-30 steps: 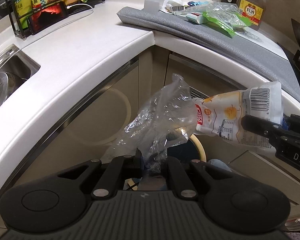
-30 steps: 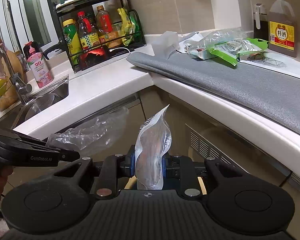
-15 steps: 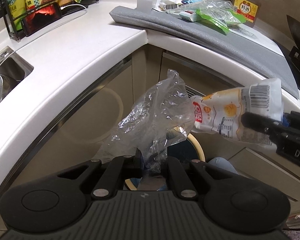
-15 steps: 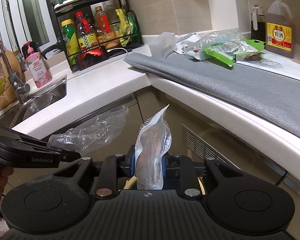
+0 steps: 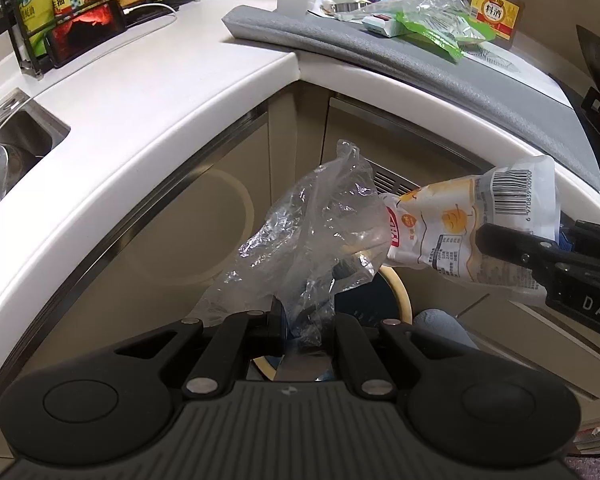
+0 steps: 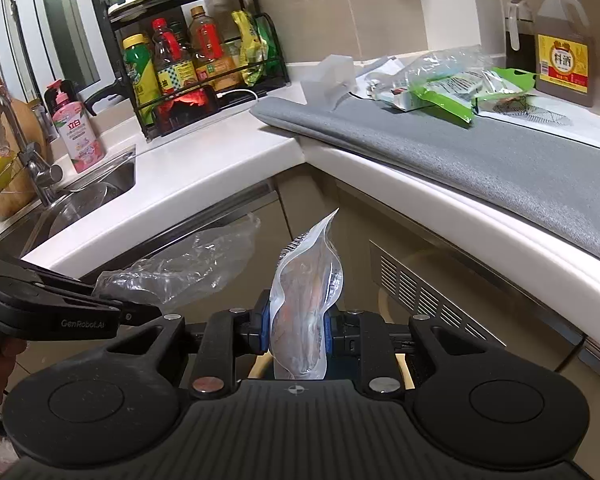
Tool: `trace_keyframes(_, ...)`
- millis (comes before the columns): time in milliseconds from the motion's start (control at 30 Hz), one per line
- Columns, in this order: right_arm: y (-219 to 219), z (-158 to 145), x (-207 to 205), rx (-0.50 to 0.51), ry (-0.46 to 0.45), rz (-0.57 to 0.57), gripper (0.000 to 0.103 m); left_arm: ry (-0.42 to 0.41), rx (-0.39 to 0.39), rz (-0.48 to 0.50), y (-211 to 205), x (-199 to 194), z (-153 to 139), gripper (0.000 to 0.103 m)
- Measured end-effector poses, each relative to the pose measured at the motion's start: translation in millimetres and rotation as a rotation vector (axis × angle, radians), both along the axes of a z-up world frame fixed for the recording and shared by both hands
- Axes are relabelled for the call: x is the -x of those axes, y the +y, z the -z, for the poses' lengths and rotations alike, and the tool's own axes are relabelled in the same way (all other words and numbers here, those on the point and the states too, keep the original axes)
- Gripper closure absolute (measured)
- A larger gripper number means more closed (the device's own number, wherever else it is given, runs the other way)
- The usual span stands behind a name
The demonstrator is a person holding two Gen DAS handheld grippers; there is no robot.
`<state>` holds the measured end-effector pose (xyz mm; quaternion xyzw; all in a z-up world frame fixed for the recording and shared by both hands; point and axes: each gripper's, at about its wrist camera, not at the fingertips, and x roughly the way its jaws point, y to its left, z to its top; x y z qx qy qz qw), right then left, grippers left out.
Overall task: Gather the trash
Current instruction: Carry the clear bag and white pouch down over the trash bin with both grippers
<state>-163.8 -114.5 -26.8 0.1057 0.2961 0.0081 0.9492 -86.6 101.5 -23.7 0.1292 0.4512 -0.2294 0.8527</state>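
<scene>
Nothing has shifted: the crumpled clear plastic bag (image 5: 308,248) stays clamped in the left gripper (image 5: 300,324), the printed food pouch (image 6: 306,300) in the right gripper (image 6: 298,332), both poised above the bin (image 5: 396,300) for release.

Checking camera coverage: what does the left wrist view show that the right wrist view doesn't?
Left wrist only: the printed face and barcode of the snack packet and the bin opening below it. Right wrist only: the faucet, the pink soap bottle and the teacups atop the rack. Both: the left gripper shut on the clear plastic bag, the right gripper shut on the packet, and the grey mat.
</scene>
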Motion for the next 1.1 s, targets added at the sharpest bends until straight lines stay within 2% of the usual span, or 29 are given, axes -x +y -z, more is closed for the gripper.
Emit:
trace_keyframes(267, -1, 5, -4, -0.010, 0.017, -0.009, 0.077, 0.016, -0.012, 0.000, -2, -4, 3, 0.099)
trace_keyframes(1100, -15, 42, -33, -0.063, 0.146, -0.012, 0.077, 0.119, -0.090, 0.022, -21, -31, 41, 0.099)
